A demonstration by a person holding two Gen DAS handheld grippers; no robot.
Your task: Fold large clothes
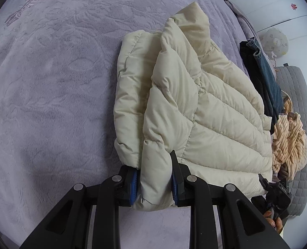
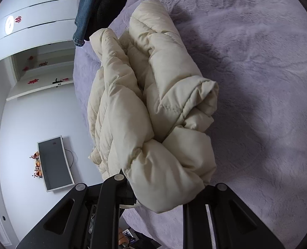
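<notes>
A cream quilted puffer jacket [image 1: 195, 103] lies bunched on a lilac plush bedspread [image 1: 49, 83]. My left gripper [image 1: 154, 181] is shut on a puffy fold at the jacket's near edge, blue pads pressing it from both sides. In the right wrist view the same jacket [image 2: 153, 103] rises in thick folds, and my right gripper [image 2: 159, 195] is shut on its near end. The padding hides that gripper's fingertips. At the lower right of the left wrist view, the other gripper's black body shows with a person's hand on it.
Dark jeans [image 1: 265, 74] and a black garment lie past the jacket at the bed's edge, beside a peach knitted piece [image 1: 290, 143] and a grey quilted cushion [image 1: 298, 103]. White cupboards [image 2: 29, 31] and a wall television [image 2: 54, 164] lie beyond the bed. The bedspread [image 2: 257, 83] stretches wide beside the jacket.
</notes>
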